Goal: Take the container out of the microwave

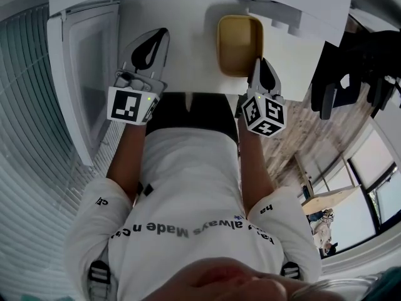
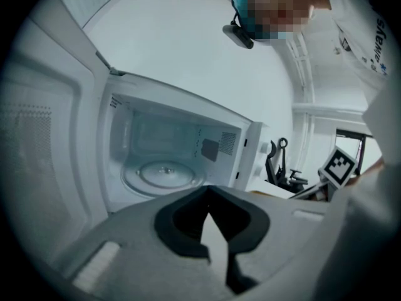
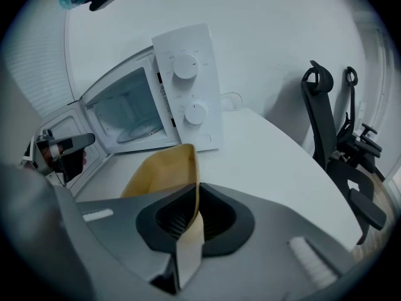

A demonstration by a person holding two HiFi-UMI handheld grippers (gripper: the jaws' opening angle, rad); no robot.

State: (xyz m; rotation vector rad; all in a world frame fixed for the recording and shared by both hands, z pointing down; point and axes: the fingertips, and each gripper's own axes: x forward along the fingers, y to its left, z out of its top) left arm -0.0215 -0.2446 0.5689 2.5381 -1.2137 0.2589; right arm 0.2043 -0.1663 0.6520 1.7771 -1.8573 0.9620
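Observation:
My right gripper (image 1: pixel 258 63) (image 3: pixel 194 192) is shut on the rim of a tan-yellow container (image 1: pixel 238 42) (image 3: pixel 160 171). It holds the container over the white table (image 3: pixel 276 162), in front of the microwave and outside it. The white microwave (image 3: pixel 188 96) stands with its door (image 1: pixel 91 74) (image 2: pixel 44 155) swung open to the left. Its cavity holds only the glass turntable (image 2: pixel 164 171). My left gripper (image 1: pixel 163 35) (image 2: pixel 208 192) hangs near the open door, level with the cavity. Its jaws meet, with nothing between them.
A black office chair (image 3: pixel 332 137) (image 1: pixel 351 74) stands at the table's right side. Window blinds (image 1: pixel 25 105) run along the left. The person's white shirt fills the lower head view.

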